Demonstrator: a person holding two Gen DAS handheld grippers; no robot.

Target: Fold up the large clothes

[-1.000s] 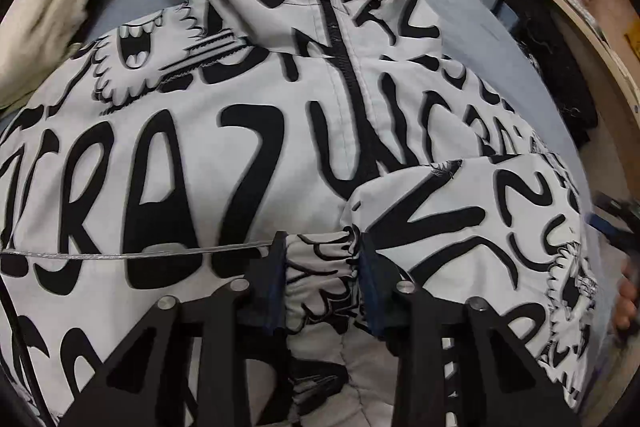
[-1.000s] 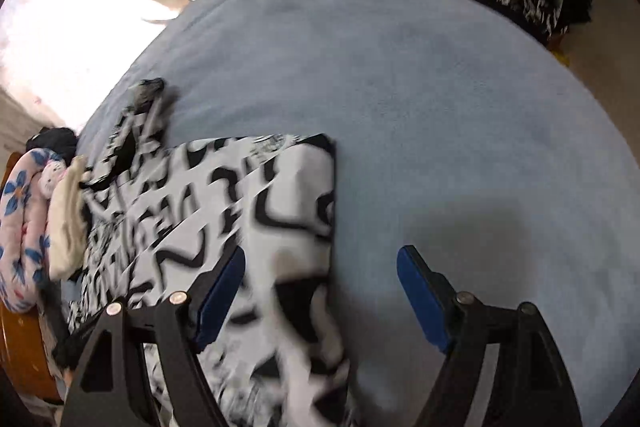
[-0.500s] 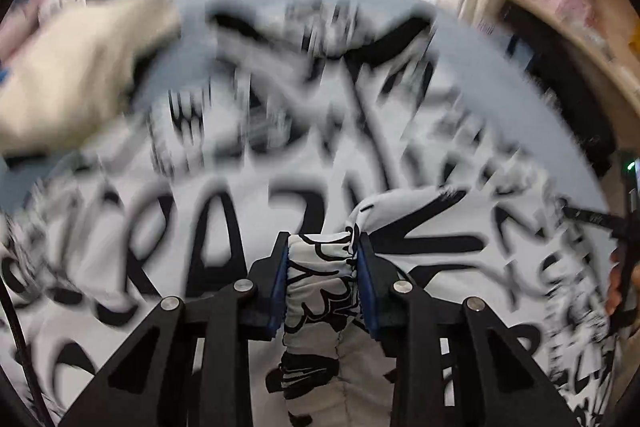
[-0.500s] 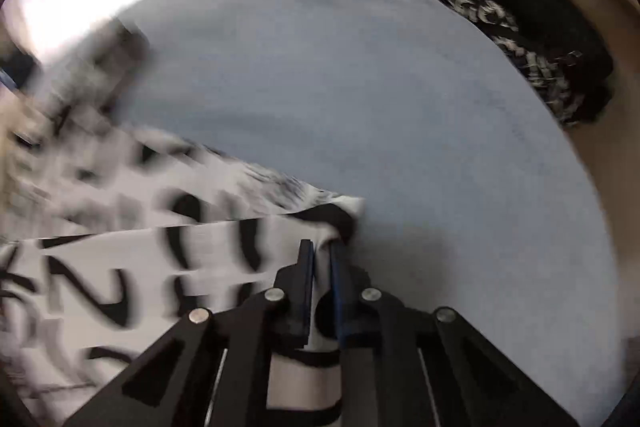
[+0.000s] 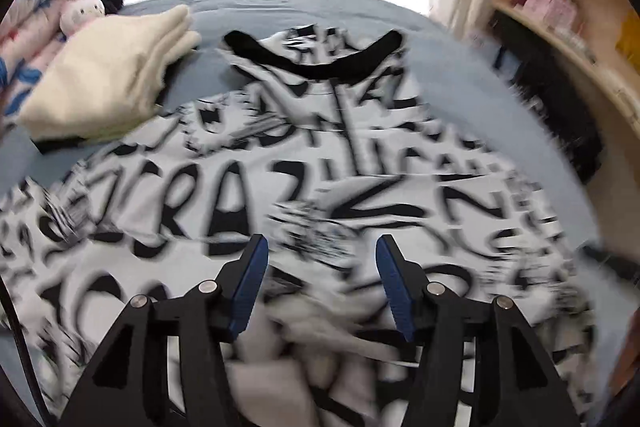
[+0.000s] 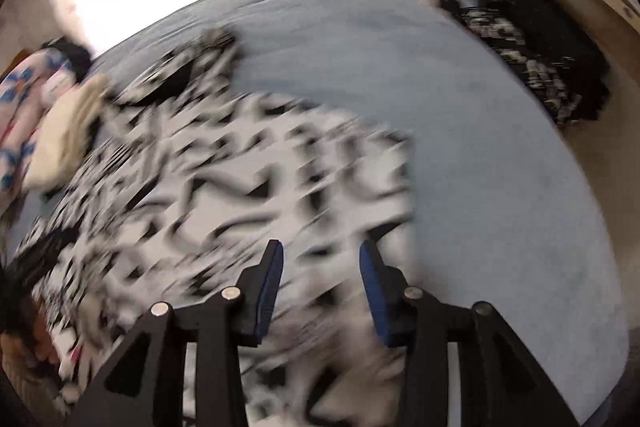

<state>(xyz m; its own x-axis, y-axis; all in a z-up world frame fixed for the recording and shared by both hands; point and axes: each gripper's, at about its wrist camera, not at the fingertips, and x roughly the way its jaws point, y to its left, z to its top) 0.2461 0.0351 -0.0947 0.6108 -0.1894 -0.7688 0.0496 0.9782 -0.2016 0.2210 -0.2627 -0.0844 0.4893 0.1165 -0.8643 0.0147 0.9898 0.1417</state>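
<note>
A large white jacket with black graffiti lettering [image 5: 248,187] lies spread on the blue bed [image 5: 460,75], its black collar [image 5: 316,61] at the far end and a zip down the middle. My left gripper [image 5: 320,251] hovers over the jacket's near part with its jaws opening; crumpled cloth lies below the gap and the pads do not press on it. In the right wrist view the same jacket [image 6: 248,179] is blurred. My right gripper [image 6: 320,255] hangs above the jacket's right edge, jaws opening, with nothing pinched between the blue pads.
A folded cream garment [image 5: 108,83] sits at the jacket's far left, beside a flowered quilt and a plush toy [image 5: 82,13]. Dark clothes [image 6: 532,67] pile up by the wooden shelf [image 5: 576,39] on the right. Bare blue bedding [image 6: 460,155] lies right of the jacket.
The left gripper let go of the gathered cuff it was pinching and rose. The right gripper closed on the jacket's edge, then opened again and shifted left over the jacket.
</note>
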